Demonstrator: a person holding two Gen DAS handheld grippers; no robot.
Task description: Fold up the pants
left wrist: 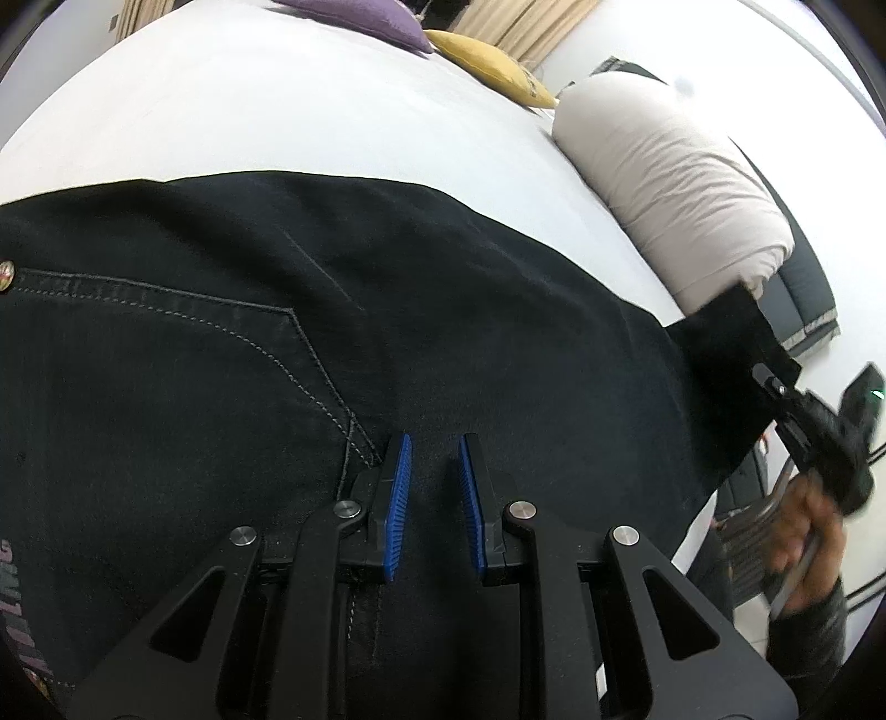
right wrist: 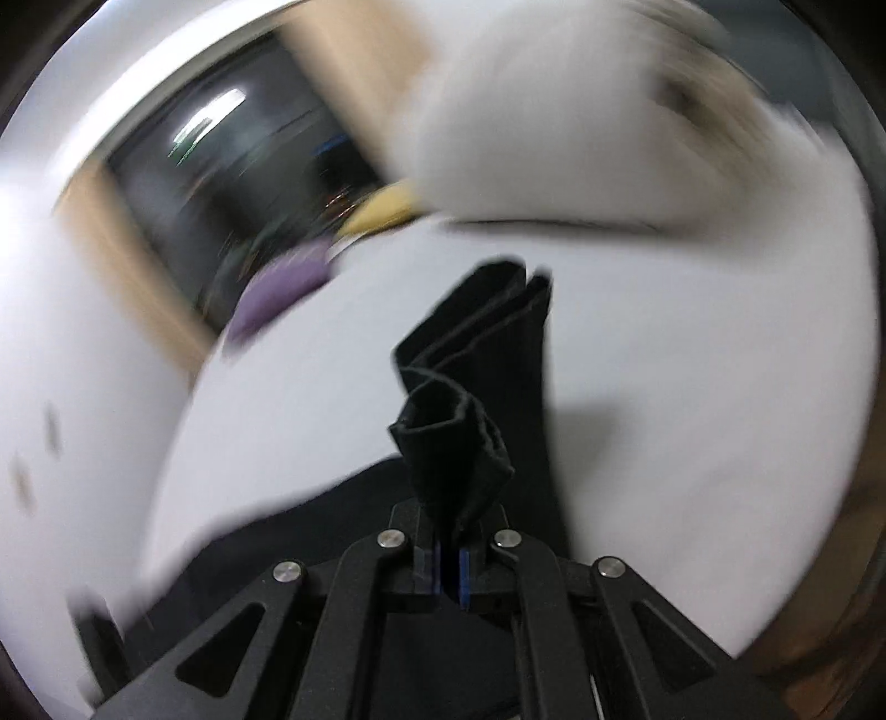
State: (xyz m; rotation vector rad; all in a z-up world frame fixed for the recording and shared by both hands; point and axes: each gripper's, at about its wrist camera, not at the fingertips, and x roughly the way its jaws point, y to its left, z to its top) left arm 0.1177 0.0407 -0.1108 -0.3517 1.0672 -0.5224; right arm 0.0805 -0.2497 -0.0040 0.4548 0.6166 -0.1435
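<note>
Overhead — right gripper [right wrist: 449, 548] pinching pants [right wrist: 459, 443]

the left wrist view sits low and very near over the black pants [left wrist: 387, 332], looking forward along the left gripper [left wrist: 434, 459] across a white bed [left wrist: 277, 111] to a purple pillow [left wrist: 360, 22] and a yellow pillow [left wrist: 487, 61] at the far end. a rolled beige duvet [left wrist: 675, 183] lies far right.

the right wrist view looks along the right gripper [right wrist: 451, 559] from the bed's near end, higher up and tilted, heavily blurred, facing the same far end.

both views share the pants [right wrist: 487, 360], the bed [right wrist: 692, 360], the purple pillow [right wrist: 282, 293] and the yellow pillow [right wrist: 382, 210]. the left view also catches the right gripper [left wrist: 775, 387] at its right edge.
</note>
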